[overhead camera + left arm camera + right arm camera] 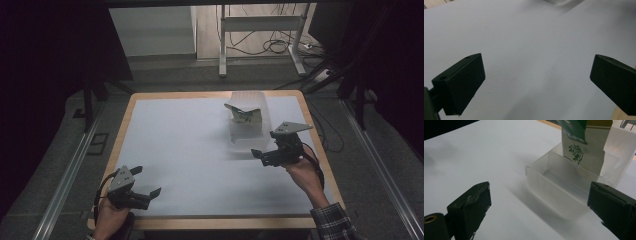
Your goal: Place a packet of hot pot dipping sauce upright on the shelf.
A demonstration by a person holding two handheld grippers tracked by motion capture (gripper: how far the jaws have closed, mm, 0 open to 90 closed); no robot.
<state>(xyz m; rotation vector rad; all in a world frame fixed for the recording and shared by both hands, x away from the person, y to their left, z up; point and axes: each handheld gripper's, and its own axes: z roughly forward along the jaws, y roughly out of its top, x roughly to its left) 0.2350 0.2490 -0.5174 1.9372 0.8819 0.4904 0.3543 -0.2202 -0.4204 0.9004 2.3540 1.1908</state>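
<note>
Milk carton (pixel 584 147) upright in clear bin (pixel 556 195) — white table (pixel 185 150) around.

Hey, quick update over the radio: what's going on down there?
Left gripper open, empty. Right gripper open, near bin. Carton stands in bin. Nothing in the way.

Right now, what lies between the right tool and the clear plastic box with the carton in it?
Only bare white table surface, as the right gripper view shows. The open right tool faces the clear plastic box, where the carton stands.

One bin (pixel 246 131), one carton (pixel 245 115)
</note>
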